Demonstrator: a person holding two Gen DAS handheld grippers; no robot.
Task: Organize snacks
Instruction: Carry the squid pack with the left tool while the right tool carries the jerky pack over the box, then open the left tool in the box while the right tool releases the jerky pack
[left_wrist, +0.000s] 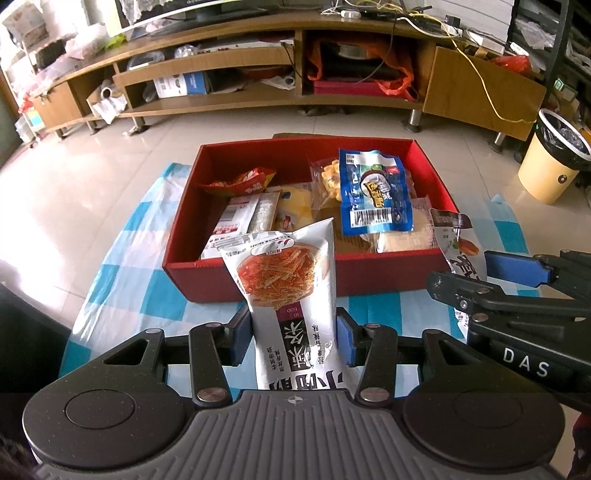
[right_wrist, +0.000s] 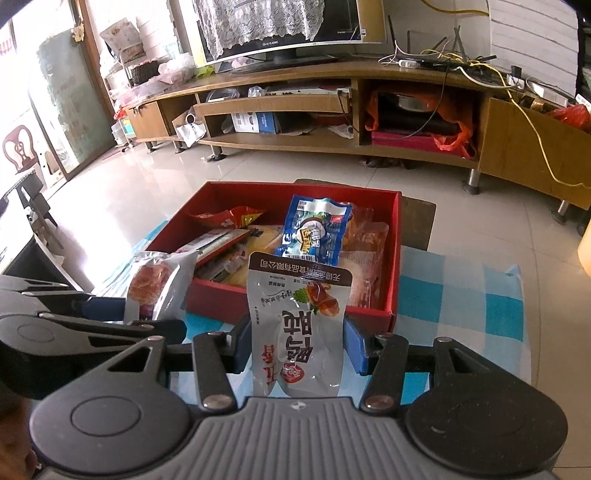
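Note:
A red box stands on a blue-and-white checked cloth and holds several snack packs, with a blue pack on top. My left gripper is shut on a white pack printed with orange strips, held upright just in front of the box's near wall. My right gripper is shut on a white pack with red and black lettering, also held before the box. Each gripper shows in the other's view: the right one, the left one.
The checked cloth covers a low table on a tiled floor. A long wooden TV stand with cluttered shelves runs behind. A yellow bin with a black liner stands at the far right.

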